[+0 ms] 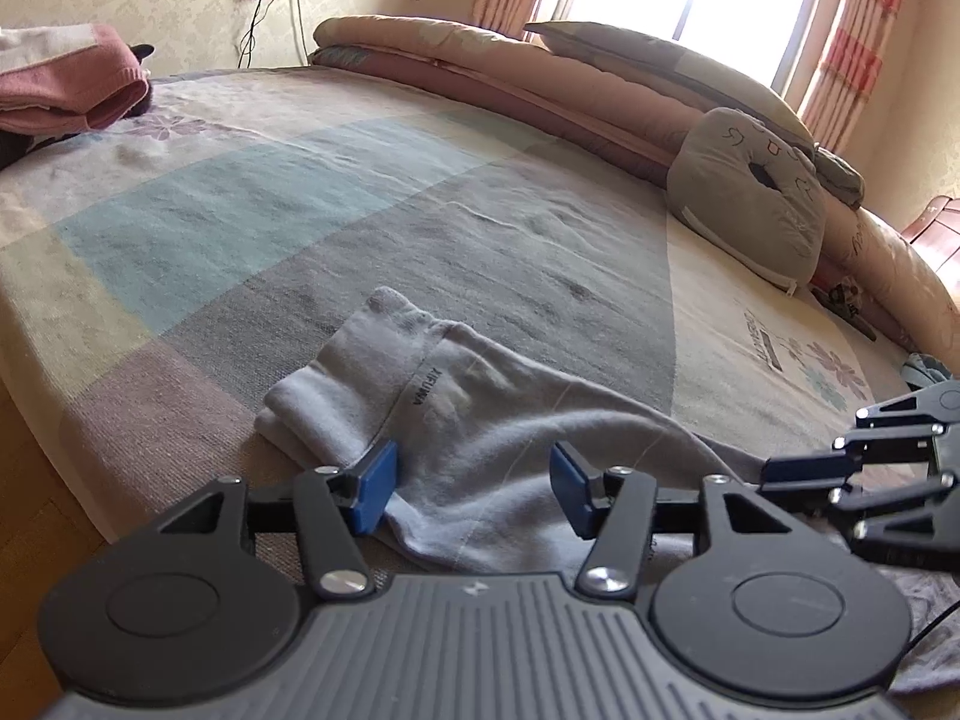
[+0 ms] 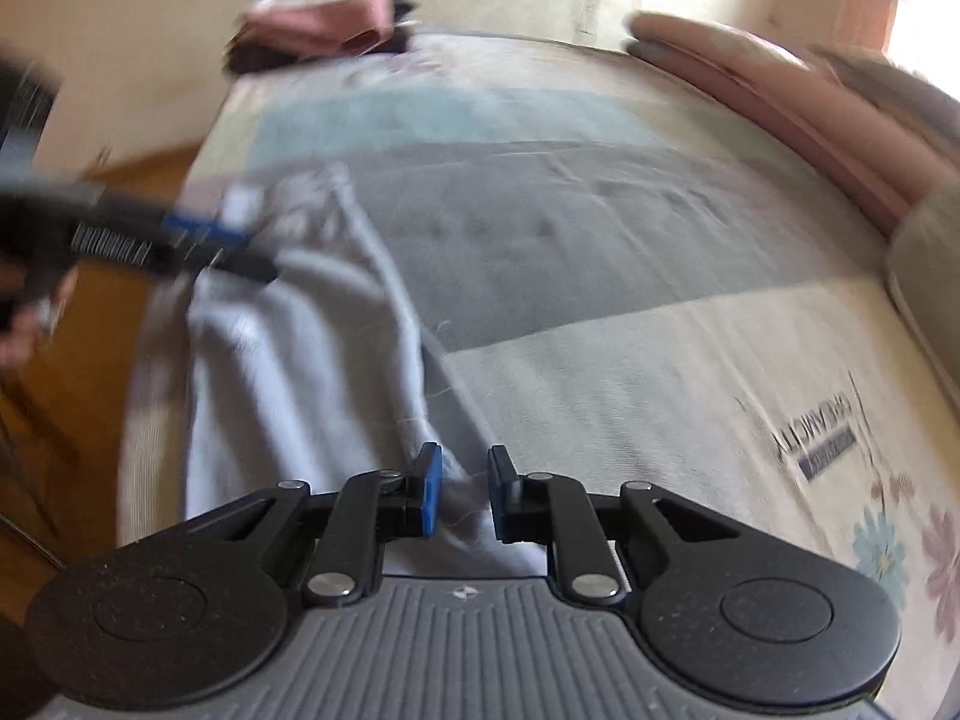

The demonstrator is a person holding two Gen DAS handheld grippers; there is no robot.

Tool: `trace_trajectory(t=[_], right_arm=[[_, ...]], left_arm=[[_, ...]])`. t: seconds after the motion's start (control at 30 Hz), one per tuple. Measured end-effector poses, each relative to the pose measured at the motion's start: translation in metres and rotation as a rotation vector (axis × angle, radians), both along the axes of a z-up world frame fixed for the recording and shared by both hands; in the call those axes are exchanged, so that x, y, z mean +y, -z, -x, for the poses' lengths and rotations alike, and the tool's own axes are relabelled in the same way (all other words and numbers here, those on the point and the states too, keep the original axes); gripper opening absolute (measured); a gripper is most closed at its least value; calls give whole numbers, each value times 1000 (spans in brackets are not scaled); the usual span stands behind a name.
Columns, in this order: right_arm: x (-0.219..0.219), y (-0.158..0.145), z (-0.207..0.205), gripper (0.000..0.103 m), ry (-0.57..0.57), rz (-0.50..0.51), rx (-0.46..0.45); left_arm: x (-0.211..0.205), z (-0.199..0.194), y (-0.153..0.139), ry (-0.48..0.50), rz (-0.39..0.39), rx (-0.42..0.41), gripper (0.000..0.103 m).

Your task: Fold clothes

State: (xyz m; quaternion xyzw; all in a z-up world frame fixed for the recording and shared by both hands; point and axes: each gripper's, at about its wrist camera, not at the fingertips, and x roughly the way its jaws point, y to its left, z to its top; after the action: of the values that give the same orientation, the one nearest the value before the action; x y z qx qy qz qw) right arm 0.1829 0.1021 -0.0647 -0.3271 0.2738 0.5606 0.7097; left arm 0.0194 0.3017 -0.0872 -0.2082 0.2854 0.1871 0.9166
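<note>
1. Left wrist view puts the grey garment (image 1: 480, 420) right at the left claw (image 1: 474, 486); the cloth runs between and just beyond the spread blue pads, which stand wide apart and pinch nothing that I can see.
2. Long axis of the garment runs from its cuffed end (image 1: 336, 384), which lies ahead and to the left of the left claw, back and rightward toward the right claw (image 1: 798, 468); so each claw sits at one end region, the left nearer the cuff, the right nearer the other end.
3. Right wrist view is blurred; the right claw (image 2: 465, 492) stands part-open over a narrow fold of the garment (image 2: 300, 372), with cloth showing in the gap; whether the pads grip it I cannot tell.
4. Garment lies on the bed (image 1: 420, 192) near its front edge, one layer lapped on another at the cuff; this fits a fold under way or one being smoothed.
5. Material looks like soft fleecy knit, ribbed at the cuff, limp and creased, with small dark lettering by a seam; the bed cover is flat woven patchwork.
6. Well beyond the garment, at the bed's far left corner, sits a folded pink stack (image 1: 66, 84); a grey cushion (image 1: 750, 204) leans far right.
</note>
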Motion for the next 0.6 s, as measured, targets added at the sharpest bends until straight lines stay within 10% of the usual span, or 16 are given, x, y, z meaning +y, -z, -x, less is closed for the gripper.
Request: trace_trajectory(t=[0.17, 0.43, 0.6], right_arm=[[1, 3, 8, 18, -49, 14, -57], [-2, 3, -31, 26, 15, -15, 185], [0, 0, -37, 1, 84, -41, 222]], left_arm=[[-1, -1, 0, 6, -1, 0, 59], [-2, -2, -1, 11, -8, 3, 61], [-2, -2, -2, 12, -6, 9, 62]])
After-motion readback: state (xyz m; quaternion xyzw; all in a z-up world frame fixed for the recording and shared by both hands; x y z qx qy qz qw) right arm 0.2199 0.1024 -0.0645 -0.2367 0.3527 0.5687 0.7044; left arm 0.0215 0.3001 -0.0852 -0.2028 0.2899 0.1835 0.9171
